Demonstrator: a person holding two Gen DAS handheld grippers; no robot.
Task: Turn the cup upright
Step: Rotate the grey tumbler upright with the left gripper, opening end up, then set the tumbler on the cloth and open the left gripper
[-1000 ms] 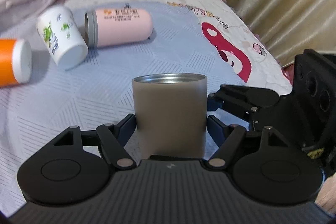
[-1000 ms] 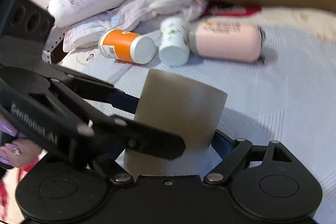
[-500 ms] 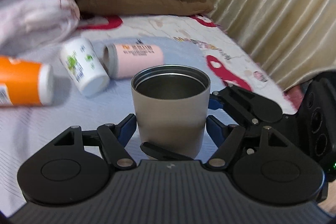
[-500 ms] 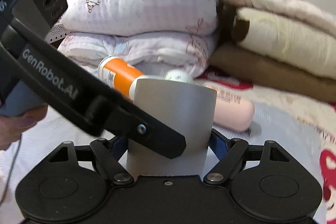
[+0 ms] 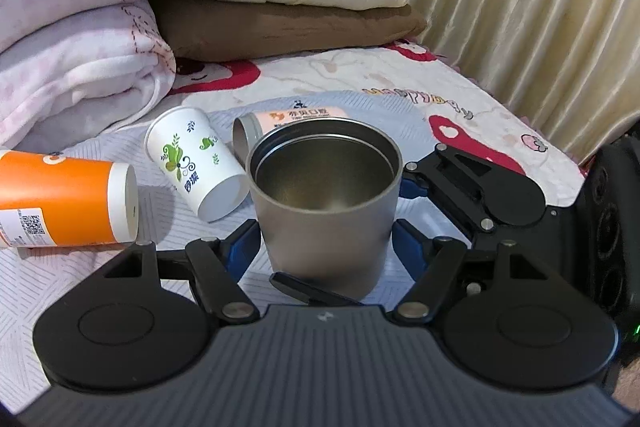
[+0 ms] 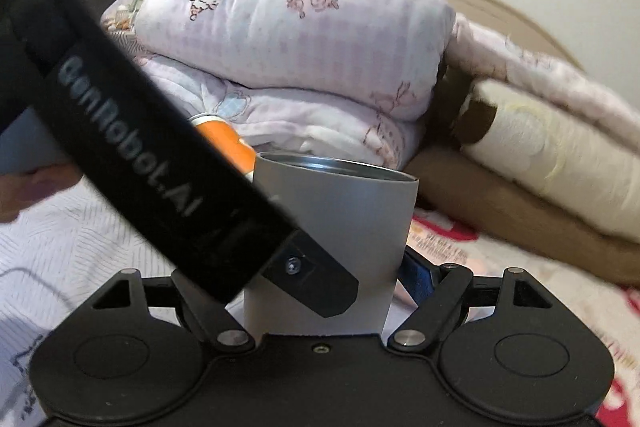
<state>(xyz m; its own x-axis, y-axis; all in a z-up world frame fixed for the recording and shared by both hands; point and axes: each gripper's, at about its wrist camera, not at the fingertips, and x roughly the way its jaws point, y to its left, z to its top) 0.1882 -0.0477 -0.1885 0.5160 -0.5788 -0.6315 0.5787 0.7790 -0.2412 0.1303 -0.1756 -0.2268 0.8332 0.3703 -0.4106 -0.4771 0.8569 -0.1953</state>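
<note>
Since a second ago, the cup (image 5: pixel 325 203) has been turned mouth-up at frame centre, clamped by both grippers (image 5: pixel 326 247) (image 6: pixel 320 275); uneven release could topple it.

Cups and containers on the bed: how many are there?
4: steel cup upright between the grippers; white cup, orange container and pink bottle lie behind. Others may be hidden.

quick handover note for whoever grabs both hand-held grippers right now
Left hand-held gripper: jaws around the steel cup, contact unclear.
Right hand-held gripper: also around the cup's lower wall.
Cup: mouth up, over the bed sheet; whether its base rests there I cannot tell.
Behind it lie the orange cup, white cup and pink cup, all on their sides.
Left: set down, release both.
</note>
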